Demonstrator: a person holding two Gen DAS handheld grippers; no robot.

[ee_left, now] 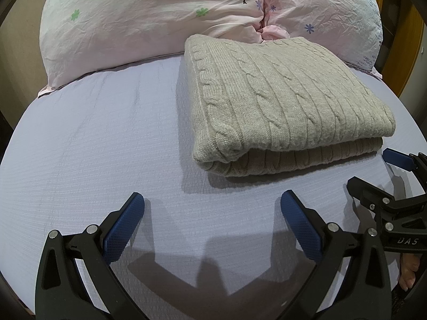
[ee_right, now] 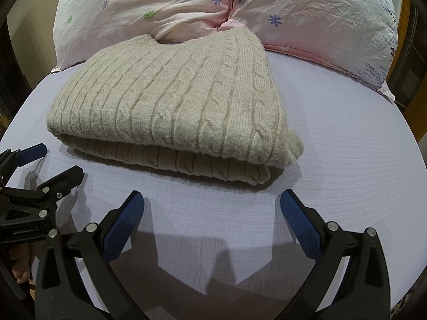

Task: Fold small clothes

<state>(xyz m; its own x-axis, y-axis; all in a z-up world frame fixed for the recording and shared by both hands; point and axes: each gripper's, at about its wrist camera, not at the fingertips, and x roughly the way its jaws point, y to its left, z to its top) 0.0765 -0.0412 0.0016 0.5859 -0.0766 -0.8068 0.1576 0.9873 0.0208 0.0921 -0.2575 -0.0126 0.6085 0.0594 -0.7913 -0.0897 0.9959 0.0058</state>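
Both your jaws gape wide, nothing between them, folded sweater (ee_left: 280,101) lying just ahead on the lavender sheet (ee_left: 101,138).

Your left gripper (ee_left: 212,202) sees it up and to the right; your right gripper (ee_right: 212,202) sees it up-left, neckline against the pink pillows (ee_right: 165,8). Each gripper is cut off at the other view's edge.

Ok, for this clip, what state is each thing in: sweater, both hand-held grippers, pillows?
sweater: folded in layers, lying flat on the sheet, ungripped
left hand-held gripper: open, empty, short of the sweater
right hand-held gripper: open, empty, short of the sweater
pillows: side by side behind the sweater
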